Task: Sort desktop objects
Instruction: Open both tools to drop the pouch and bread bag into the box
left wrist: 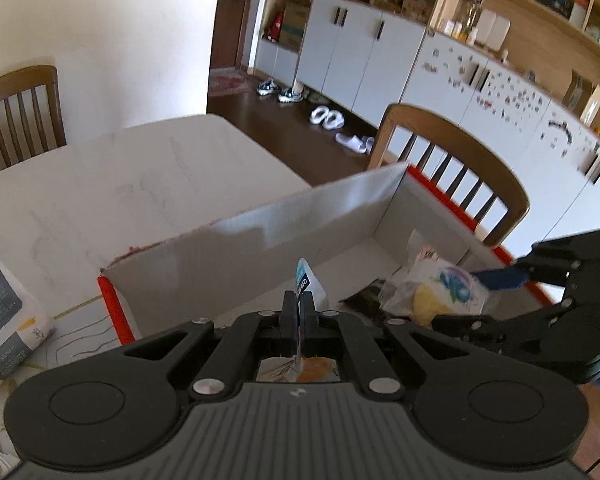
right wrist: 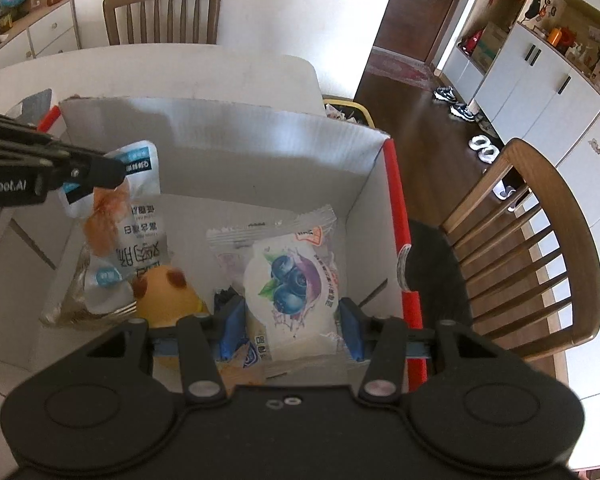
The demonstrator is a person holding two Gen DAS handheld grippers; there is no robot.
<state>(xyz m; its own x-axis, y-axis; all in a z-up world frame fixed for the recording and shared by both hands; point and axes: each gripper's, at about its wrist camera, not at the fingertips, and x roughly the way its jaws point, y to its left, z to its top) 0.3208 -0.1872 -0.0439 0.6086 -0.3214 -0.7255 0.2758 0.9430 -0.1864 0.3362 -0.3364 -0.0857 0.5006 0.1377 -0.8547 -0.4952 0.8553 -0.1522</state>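
since both claws are already over the box (right wrist: 260,152), we're mid-sort: left claw (left wrist: 298,312) pinched tight on a white pouch (right wrist: 134,216), right claw (right wrist: 290,320) half-spread, gripping the blueberry packet (right wrist: 288,276). yellow snack (right wrist: 168,292) already inside, left of it. another pack (left wrist: 4,312) waits on the tabletop (left wrist: 120,184), far left.

Snack packets: two, a blueberry packet (right wrist: 290,280) and a chicken packet (right wrist: 134,216). Box (right wrist: 228,152): one. Yellow plush toy (right wrist: 168,296): one, left of the right hand-held gripper (right wrist: 290,322).

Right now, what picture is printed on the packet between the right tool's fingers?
Dark blueberries with green leaves on the white packet, clearest in the right wrist view.
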